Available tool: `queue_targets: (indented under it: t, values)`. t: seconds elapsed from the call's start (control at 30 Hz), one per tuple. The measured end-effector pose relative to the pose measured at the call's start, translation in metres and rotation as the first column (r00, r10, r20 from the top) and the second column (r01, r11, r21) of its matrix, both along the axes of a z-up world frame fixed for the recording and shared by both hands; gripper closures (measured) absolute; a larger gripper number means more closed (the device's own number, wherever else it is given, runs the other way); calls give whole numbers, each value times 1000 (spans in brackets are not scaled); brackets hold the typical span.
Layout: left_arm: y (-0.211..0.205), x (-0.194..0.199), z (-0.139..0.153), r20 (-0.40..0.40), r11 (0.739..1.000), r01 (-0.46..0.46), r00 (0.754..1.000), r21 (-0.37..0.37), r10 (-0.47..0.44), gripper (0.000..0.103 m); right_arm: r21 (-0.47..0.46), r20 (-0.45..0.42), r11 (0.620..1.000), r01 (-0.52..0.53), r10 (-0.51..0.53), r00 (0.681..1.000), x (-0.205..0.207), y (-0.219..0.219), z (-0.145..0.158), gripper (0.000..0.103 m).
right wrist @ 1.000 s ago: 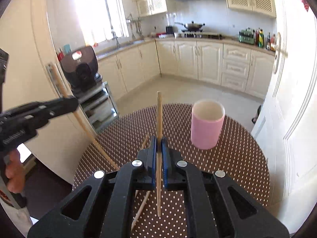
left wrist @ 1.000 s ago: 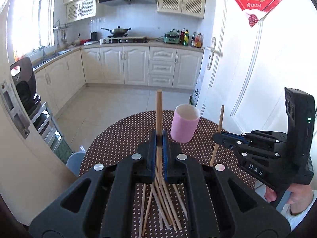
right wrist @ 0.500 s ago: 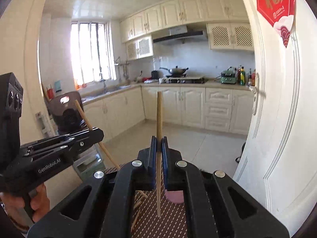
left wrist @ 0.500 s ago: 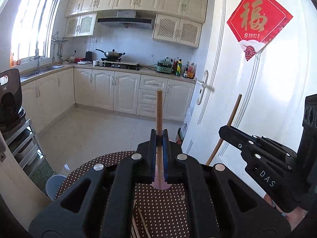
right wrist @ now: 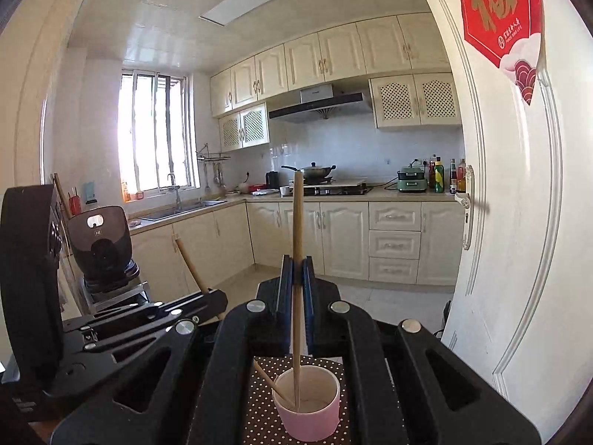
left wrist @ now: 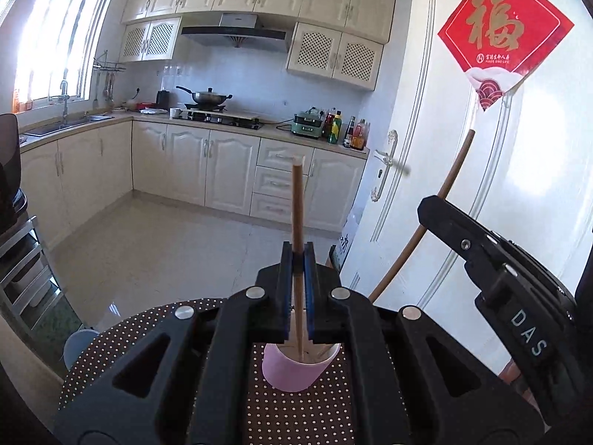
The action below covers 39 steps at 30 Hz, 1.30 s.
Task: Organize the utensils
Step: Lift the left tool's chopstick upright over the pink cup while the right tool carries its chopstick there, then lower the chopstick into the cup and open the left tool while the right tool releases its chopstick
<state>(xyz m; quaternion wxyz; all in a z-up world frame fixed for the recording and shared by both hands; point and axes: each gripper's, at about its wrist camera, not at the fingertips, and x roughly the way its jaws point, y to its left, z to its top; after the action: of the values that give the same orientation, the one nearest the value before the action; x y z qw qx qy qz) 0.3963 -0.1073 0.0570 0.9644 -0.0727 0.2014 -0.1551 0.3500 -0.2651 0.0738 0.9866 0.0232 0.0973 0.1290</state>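
Observation:
My left gripper point(left wrist: 297, 259) is shut on a wooden chopstick point(left wrist: 297, 200) that stands upright, its lower tip inside the pink cup point(left wrist: 296, 372) below my fingers. My right gripper point(right wrist: 295, 272) is shut on a second chopstick point(right wrist: 296, 222), also upright, with its lower end down in the same pink cup point(right wrist: 309, 421). The left gripper's chopstick leans into the cup from the left in the right wrist view point(right wrist: 268, 380). Each gripper shows in the other's view, the right one point(left wrist: 519, 296) and the left one point(right wrist: 129, 319), close above the cup.
The cup stands on a round table with a brown polka-dot cloth point(left wrist: 296, 419). A white door point(left wrist: 463, 185) is close on the right. A black appliance on a metal rack point(right wrist: 100, 244) stands left of the table. Kitchen cabinets and floor lie beyond.
Both grippers rose from the table with a chopstick each, moved over the pink cup and brought the chopstick tips down into it. The loose chopsticks on the table have dropped out of view.

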Motion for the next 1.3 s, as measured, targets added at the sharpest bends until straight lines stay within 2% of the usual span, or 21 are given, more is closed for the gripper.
queue_targets:
  t: [0.3,0.7,0.73,0.77,0.87,0.9,1.03,1.1,1.23,1.27,1.3]
  values:
    - [-13,12,-30,-59,998,34,998,61,-30,97,2,-88,1000,4,-4,996,15,-4,-32,99]
    - [-15,11,-36,-100,994,56,994,91,-47,94,-18,-155,1000,13,-16,988,22,-2,-46,99]
    - [-16,11,-37,-103,993,53,994,102,-43,93,-19,-162,1000,14,-16,987,23,-2,-48,99]
    - [-16,11,-37,-104,992,53,994,112,-41,86,-18,-167,1000,16,-19,986,23,-3,-49,99]
    - [-14,6,-36,-83,991,22,996,131,-12,52,-13,-178,1000,26,-27,984,24,-5,-51,99]
    - [-13,4,-35,-70,991,15,998,132,-6,46,-5,-183,1000,27,-27,983,24,-7,-51,99]
    - [-12,1,-33,-72,990,19,997,137,-9,45,12,-199,999,37,-34,979,23,-11,-52,99]
    - [-10,-3,-32,-67,990,14,998,143,-5,40,14,-201,999,41,-37,979,21,-12,-52,98]
    - [-6,-10,-30,-59,988,1,998,154,8,36,25,-203,999,47,-41,978,17,-13,-49,97]
    - [-2,-14,-30,-55,987,-4,998,158,12,36,32,-206,998,51,-43,978,15,-14,-49,96]
    - [0,-17,-29,-53,987,-12,998,162,21,35,37,-209,998,54,-45,977,14,-15,-48,89]
